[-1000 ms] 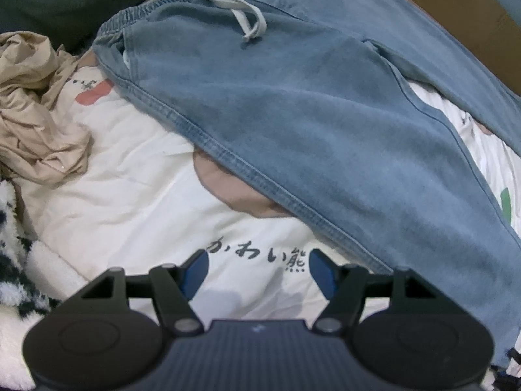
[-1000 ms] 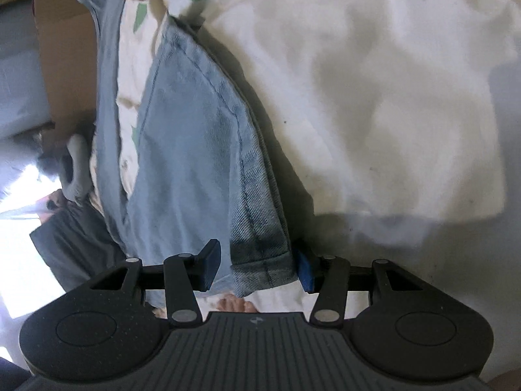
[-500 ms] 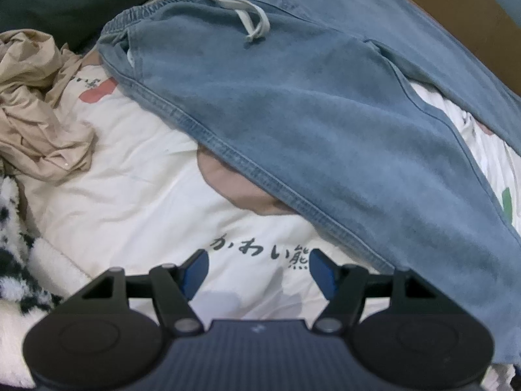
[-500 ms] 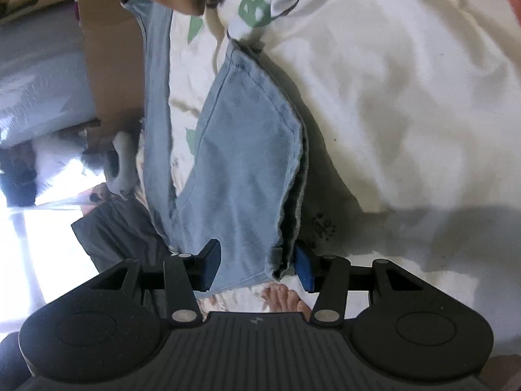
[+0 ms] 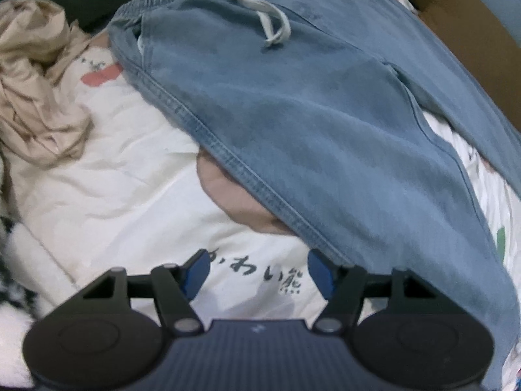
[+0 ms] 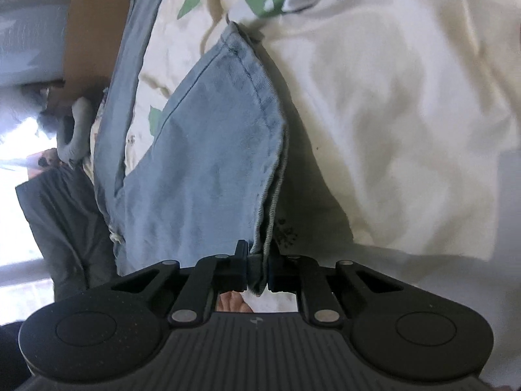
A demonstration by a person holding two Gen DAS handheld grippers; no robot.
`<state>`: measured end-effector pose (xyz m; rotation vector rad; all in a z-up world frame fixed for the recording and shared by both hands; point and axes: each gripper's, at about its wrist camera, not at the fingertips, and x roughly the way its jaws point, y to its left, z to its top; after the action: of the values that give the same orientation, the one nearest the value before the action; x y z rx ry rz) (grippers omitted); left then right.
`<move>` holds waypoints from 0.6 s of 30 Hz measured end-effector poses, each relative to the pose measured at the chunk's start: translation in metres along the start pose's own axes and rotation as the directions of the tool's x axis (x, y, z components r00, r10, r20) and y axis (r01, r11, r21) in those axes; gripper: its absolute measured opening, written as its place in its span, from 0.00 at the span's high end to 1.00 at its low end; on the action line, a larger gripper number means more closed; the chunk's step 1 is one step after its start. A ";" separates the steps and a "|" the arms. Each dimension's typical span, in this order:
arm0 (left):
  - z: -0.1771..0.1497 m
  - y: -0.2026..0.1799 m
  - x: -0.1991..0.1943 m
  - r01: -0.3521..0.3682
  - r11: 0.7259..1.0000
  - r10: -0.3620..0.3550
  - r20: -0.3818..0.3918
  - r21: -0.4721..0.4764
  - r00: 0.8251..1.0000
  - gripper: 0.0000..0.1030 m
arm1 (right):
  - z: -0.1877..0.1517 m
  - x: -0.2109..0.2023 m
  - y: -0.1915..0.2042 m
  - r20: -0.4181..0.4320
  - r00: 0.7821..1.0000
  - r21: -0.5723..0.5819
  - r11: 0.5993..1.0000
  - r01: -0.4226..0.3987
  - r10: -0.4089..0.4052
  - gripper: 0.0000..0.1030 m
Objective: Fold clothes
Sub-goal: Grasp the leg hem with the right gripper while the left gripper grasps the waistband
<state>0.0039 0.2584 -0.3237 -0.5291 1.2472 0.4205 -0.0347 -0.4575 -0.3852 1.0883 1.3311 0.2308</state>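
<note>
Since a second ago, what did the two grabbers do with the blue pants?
The right gripper has just been closing and now pinches the hem of the jeans, lifting that leg end a little off the white bedding. The left gripper stayed open over the printed sheet, holding nothing. The waistband and drawstring still lie flat, and the beige garment has not been touched.

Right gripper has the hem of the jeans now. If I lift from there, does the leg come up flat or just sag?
Probably sags: the jeans already drape and crease where the right gripper, whose jaws have just been closing, pinches the hem. The denim looks thick, so likely heavy enough to drag. The left gripper is open over the printed sheet, supporting nothing, so the waist end likely trails.
</note>
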 end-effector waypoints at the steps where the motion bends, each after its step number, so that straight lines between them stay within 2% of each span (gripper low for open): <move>1: 0.000 0.001 0.004 0.010 1.000 -0.010 0.001 -0.020 1.000 0.36 | 0.000 -0.005 0.002 -0.006 1.000 -0.014 1.000 0.005 -0.005 0.91; 9: 0.003 0.009 0.034 0.090 0.983 -0.091 0.004 -0.162 0.996 0.39 | -0.005 -0.026 0.036 -0.062 0.996 -0.131 0.990 0.050 -0.058 0.92; 12: 0.003 0.015 0.042 0.131 0.964 -0.128 0.026 -0.232 0.991 0.41 | -0.010 -0.032 0.042 -0.094 0.992 -0.156 0.986 0.066 -0.081 0.92; 14: 0.003 0.017 0.046 0.153 0.952 -0.144 0.052 -0.264 0.988 0.45 | -0.013 -0.037 0.044 -0.113 0.989 -0.168 0.983 0.072 -0.092 0.92; 18: 0.006 0.023 0.054 0.194 0.922 -0.172 0.094 -0.336 0.981 0.51 | -0.019 -0.040 0.048 -0.114 0.988 -0.168 0.982 0.083 -0.103 0.92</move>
<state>0.0099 0.2807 -0.3776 -0.9175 1.0556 0.4967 -0.0424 -0.4508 -0.3203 0.8834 1.4427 0.3358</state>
